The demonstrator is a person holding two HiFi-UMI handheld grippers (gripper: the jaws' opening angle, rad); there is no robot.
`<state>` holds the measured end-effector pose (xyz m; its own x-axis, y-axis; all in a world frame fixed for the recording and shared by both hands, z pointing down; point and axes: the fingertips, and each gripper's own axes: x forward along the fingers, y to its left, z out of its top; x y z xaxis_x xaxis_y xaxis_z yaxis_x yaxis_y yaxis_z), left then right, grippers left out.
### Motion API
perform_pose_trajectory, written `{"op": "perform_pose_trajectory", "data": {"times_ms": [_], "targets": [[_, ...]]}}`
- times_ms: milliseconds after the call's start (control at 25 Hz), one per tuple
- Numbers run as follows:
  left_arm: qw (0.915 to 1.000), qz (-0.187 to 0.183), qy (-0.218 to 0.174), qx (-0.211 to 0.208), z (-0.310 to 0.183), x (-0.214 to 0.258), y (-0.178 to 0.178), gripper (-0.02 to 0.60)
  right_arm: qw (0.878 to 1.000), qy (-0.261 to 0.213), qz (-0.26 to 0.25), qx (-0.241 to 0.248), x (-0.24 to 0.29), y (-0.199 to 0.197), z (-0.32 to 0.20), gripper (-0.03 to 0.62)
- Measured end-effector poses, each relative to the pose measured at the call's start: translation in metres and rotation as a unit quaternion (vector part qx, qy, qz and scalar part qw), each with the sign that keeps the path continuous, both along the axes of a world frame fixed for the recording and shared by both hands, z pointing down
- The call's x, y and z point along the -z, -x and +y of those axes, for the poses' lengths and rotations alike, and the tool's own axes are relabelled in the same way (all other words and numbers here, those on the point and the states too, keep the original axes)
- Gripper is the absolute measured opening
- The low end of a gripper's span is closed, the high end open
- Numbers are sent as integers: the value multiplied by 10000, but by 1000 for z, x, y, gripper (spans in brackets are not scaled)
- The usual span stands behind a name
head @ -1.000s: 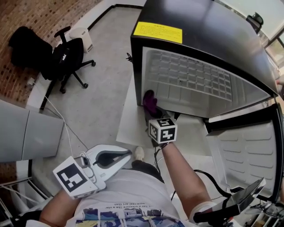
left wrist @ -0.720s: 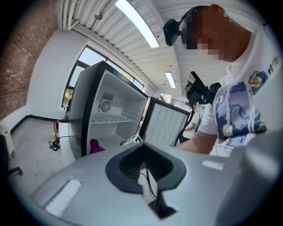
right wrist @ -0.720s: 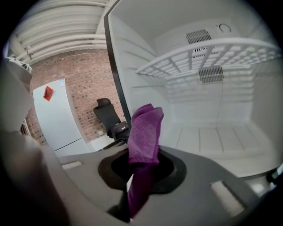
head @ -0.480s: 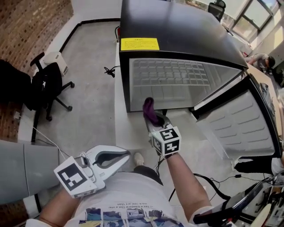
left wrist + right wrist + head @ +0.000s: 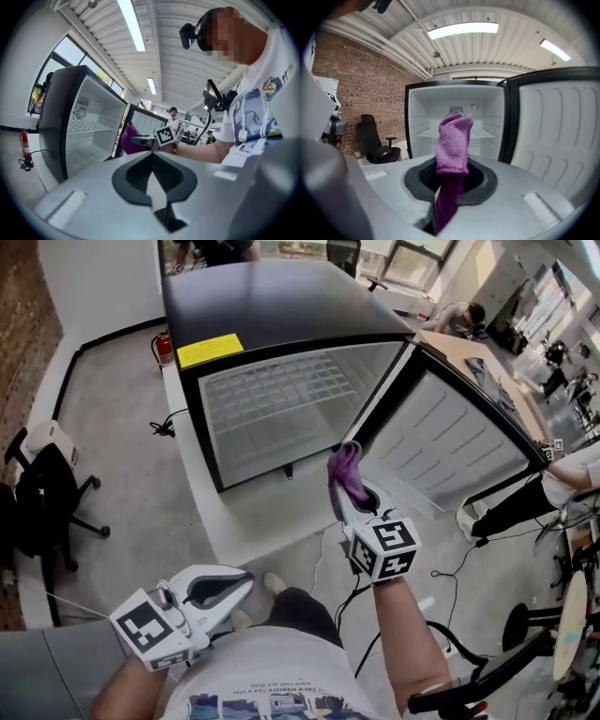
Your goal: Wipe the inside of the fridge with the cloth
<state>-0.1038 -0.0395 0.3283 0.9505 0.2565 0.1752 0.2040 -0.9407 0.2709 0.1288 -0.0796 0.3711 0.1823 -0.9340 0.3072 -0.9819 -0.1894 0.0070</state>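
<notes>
Closest to me, my left claw point(image 5: 246, 582) hung low by my white printed shirt point(image 5: 272, 681), its two jaws pressed together with nothing between them. My right claw point(image 5: 345, 486) reached forward at arm's length, clamped on the purple terry cloth point(image 5: 344, 468), whose folded top stood up above the jaws while its darker tail hung down between them. The cloth was out in front of the open fridge, over the edge of the white slab point(image 5: 234, 517) the fridge stood on, and touched nothing inside. Under me lay a grey concrete floor point(image 5: 112, 446) with black cables point(image 5: 441, 563) trailing across it. The black-topped fridge with a white interior point(image 5: 281, 296) stood with its door point(image 5: 450, 442) swung wide to my right, the ribbed white lining facing me. A wire shelf point(image 5: 272, 390) crossed the bare cavity, and a yellow label point(image 5: 210, 350) sat on the top front edge. To my left a black office chair point(image 5: 42, 498) stood near a red brick wall point(image 5: 19, 324), and a red fire extinguisher point(image 5: 166, 348) stood just beside the fridge's far corner. Farther off, to the right, were wooden desks point(image 5: 469, 348), windows and a few people, and overhead ran long strip lights on a ribbed white ceiling point(image 5: 487, 47).
</notes>
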Motion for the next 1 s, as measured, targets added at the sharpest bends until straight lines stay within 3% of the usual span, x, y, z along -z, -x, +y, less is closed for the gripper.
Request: {"op": "perform_pose_trajectory", "data": {"times_ms": [200,320,640,1000], "targets": [[9989,110,-27,-445,20,0,-4,5,9941,-342,322,-980,47,-57,53,55],[9986,165,-111,-495,20,6,-16,3,9900,-577,502,-1189,77,-85,60,55],[9968,251,-378,-663,25,25,-74,5,9843,-1084,832,-1120,133,-143,34,54],[9965,183,-486,-653,26,25,-132,3,9833,-1320,914,-857,144,-181,18,55]]}}
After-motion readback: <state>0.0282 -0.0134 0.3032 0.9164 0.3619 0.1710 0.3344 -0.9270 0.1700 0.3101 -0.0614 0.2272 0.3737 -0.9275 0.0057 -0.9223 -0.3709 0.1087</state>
